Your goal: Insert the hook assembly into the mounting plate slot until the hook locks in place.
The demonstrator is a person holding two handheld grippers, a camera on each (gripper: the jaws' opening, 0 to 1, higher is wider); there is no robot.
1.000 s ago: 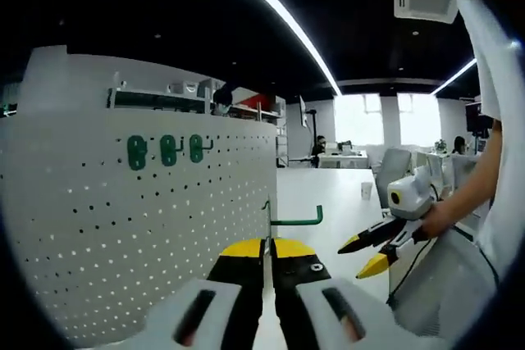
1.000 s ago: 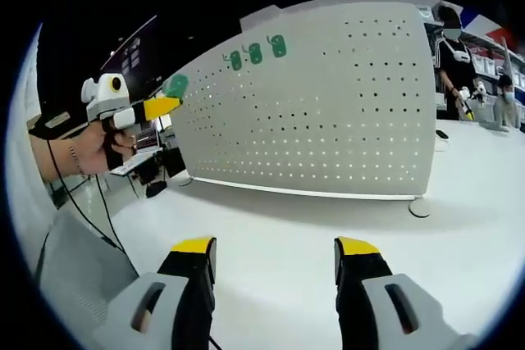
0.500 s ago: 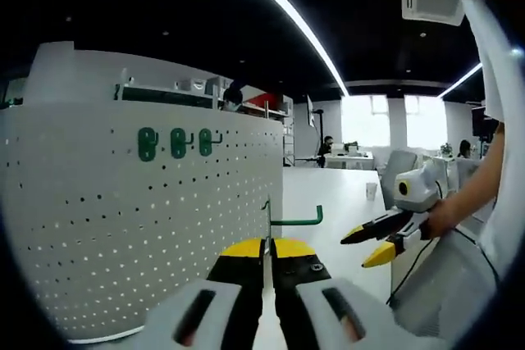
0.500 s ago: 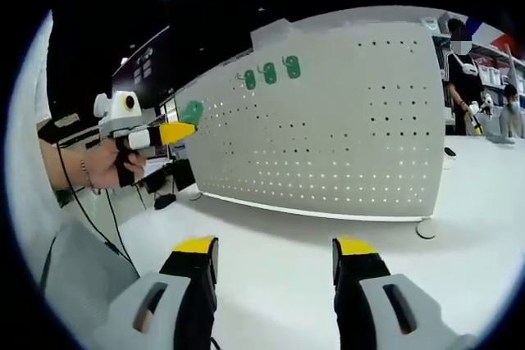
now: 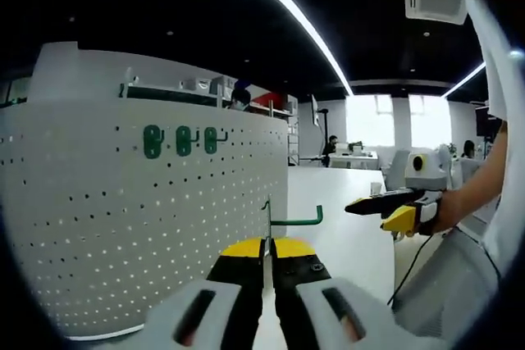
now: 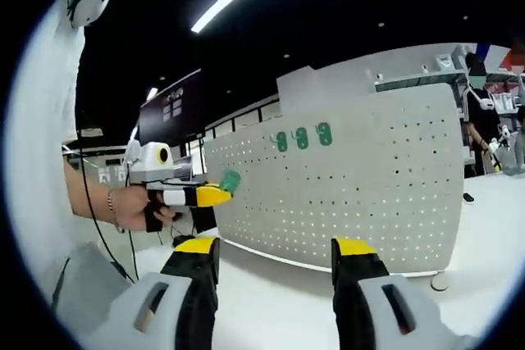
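In the left gripper view, the left gripper (image 5: 268, 245) is being held with its jaws pressed together on the green hook assembly (image 5: 289, 220), whose thin upright stem is rising from between the yellow tips while its arm is reaching to the right and ending in a small upturned tip. Just to the left of the hook, the white perforated mounting plate (image 5: 123, 227) is standing upright on the white tabletop (image 5: 328, 202), and the hook is being held near the plate's right edge, apart from it. Near the plate's top edge, three green hooks (image 5: 180, 140) are already sitting side by side in a row. Farther right, the right gripper (image 5: 381, 206) is being gripped by a hand (image 5: 447, 211).

In the right gripper view, the right gripper (image 6: 275, 245) is being held with its jaws wide apart and nothing between them, above the tabletop (image 6: 271, 309). Beyond them, the left gripper (image 6: 215, 195) is being carried by a hand (image 6: 135, 206), with the hook assembly (image 6: 230, 180) at its tip near the left edge of the mounting plate (image 6: 369, 194). The three green hooks (image 6: 302, 137) are showing near the plate's upper edge.
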